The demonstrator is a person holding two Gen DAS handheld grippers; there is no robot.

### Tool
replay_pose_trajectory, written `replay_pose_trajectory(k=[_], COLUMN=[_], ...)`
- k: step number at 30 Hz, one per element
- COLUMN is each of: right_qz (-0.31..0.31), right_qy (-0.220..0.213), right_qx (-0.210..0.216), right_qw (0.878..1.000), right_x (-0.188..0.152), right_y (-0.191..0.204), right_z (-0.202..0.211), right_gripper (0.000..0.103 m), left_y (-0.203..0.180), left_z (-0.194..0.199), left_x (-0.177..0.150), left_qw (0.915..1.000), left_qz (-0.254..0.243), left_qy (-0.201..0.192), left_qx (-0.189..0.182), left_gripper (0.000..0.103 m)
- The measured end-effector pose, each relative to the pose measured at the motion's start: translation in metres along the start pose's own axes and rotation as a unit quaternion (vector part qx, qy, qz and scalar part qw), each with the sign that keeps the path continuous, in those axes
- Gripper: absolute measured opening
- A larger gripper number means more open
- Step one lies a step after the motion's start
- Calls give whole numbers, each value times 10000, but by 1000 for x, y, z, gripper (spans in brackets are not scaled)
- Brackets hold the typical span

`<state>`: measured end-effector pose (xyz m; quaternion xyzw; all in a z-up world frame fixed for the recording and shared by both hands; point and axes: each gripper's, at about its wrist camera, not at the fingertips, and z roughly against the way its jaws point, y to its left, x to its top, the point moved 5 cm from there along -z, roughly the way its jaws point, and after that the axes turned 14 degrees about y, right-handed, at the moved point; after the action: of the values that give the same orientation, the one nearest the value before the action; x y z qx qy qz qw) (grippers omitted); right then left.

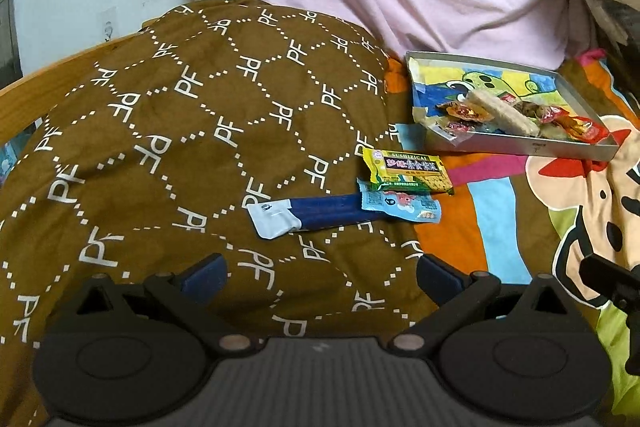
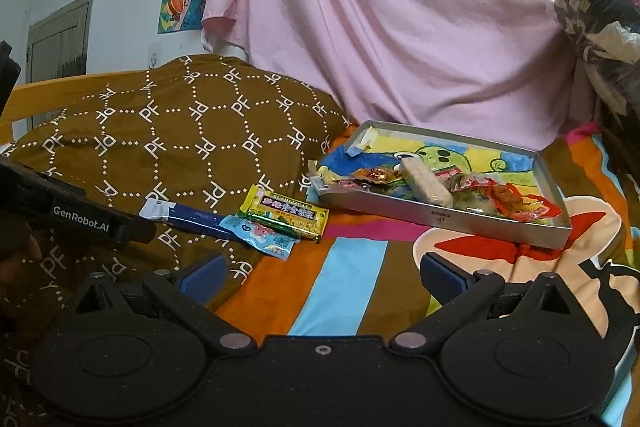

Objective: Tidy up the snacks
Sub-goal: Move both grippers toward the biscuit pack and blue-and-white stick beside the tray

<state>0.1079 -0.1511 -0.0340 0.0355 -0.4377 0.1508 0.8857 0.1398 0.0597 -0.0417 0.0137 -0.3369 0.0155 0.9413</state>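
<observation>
Tray (image 2: 440,217), centre right, on the bed: heaped wrappers, their print too small to read; a pale bar (image 2: 426,183) lies across them.
Yellow packet (image 1: 408,171), frame centre: "SUSHIZICAI" legible, characters below unclear.
Light-blue packet (image 1: 400,207) partly under it, overlapping a blue stick (image 1: 320,215).
Brown blanket (image 1: 180,127): repeated "PF".
Left gripper (image 1: 320,277): jaws open, empty; its side reads "GenRobot.AI" at left of the right wrist view.
Right gripper (image 2: 322,277): jaws open, empty.

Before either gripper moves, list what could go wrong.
1. The yellow-green packet overlaps the light blue packet and the dark blue stick pack; a pinch may lift two.
2. All three lie on soft brown bedding; fingers may snag the fabric.
3. The metal tray sits on uneven quilt and may tip.
</observation>
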Motion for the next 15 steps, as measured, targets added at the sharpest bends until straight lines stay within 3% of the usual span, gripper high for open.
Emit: replay_pose_trajectory(k=[15], right_qz=[-15], right_qy=[235], right_qx=[51], right_qw=[9997], right_x=[3], right_y=[-1], right_z=[-23], right_gripper=[102], left_y=[6], left_z=[-14], left_x=[8], left_qw=[10000], left_qz=[26], left_qy=[26], left_qx=[-14], left_gripper=[103])
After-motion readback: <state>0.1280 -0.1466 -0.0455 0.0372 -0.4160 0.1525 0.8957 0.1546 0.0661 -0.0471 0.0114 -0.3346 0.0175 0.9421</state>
